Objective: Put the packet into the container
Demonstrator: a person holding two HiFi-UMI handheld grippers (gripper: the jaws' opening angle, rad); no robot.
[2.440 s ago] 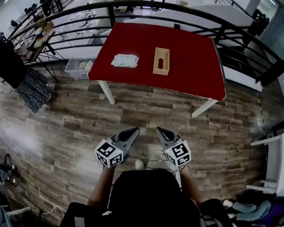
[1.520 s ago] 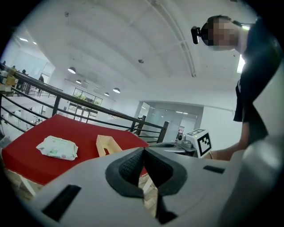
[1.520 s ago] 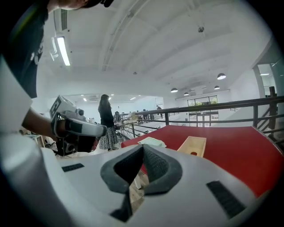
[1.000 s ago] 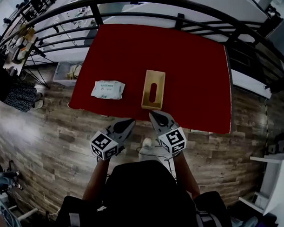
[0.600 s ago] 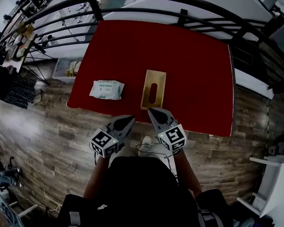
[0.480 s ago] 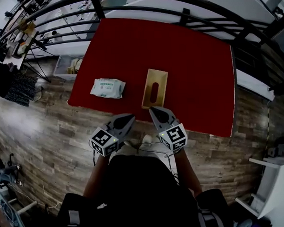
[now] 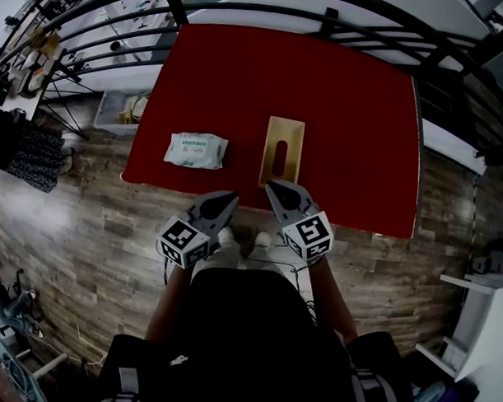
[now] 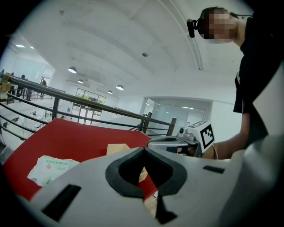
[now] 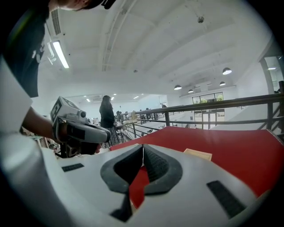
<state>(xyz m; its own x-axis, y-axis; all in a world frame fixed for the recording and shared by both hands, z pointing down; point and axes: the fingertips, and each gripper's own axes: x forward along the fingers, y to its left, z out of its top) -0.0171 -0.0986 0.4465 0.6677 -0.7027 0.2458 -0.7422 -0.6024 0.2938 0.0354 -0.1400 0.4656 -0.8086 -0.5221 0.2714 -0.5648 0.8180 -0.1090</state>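
A white packet with green print [image 7: 196, 150] lies flat on the red table [image 7: 347, 110], near its front left. To its right stands the wooden container [image 7: 281, 150], an oblong box with a slot in its top. My left gripper [image 7: 231, 198] and right gripper [image 7: 272, 187] hover side by side at the table's front edge, both shut and empty. The right tips sit just short of the container's near end. In the left gripper view the shut jaws [image 8: 143, 153] point between the packet [image 8: 51, 167] and the container [image 8: 116, 148]. The right gripper view shows shut jaws [image 9: 143, 148] with the container [image 9: 198, 154] ahead.
A dark metal railing [image 7: 253, 0] runs behind and beside the table. A white bin [image 7: 121, 110] sits on the wooden floor left of the table. White furniture [image 7: 486, 311] stands at the far right. A person [image 9: 106, 116] stands in the distance.
Both grippers have come forward to the table's front edge, and the packet and container now lie closer to them. Both stay shut.
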